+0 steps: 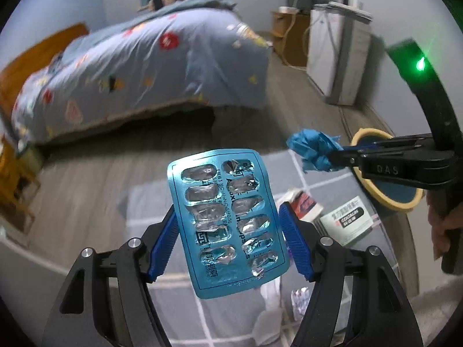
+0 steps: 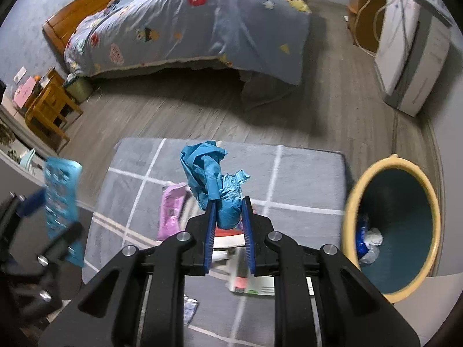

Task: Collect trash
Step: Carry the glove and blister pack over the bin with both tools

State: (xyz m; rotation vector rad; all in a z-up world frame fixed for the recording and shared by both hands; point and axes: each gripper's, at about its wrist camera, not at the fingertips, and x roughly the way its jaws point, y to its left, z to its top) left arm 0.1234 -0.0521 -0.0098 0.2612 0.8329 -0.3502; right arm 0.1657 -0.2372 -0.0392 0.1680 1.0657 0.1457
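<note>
The bed [image 2: 188, 26] fills the far side of the room, and in front of it a grey rug [image 2: 303, 173] lies on the wooden floor [image 2: 173, 115] with litter spread over it. Just beside the rug's right edge stands the yellow-rimmed bin [image 2: 357, 202], with a few scraps already at its bottom. Both hands are in the carrying step, each with 1 piece of trash lifted clear of the rug. The left gripper [image 1: 228, 231] has its jaws clamped on the 2 long edges of an empty blue pill sheet [image 1: 225, 219], held upright. The right gripper [image 2: 228, 217] has its jaws nearly together, pinching a crumpled blue glove [image 2: 214, 179], and it is the nearer to the bin. The next move probably calls for bringing each piece over the bin's mouth and parting the jaws there. A small box [image 1: 345, 219], a pink packet [image 2: 170, 211] and other bits are left on the rug.
</note>
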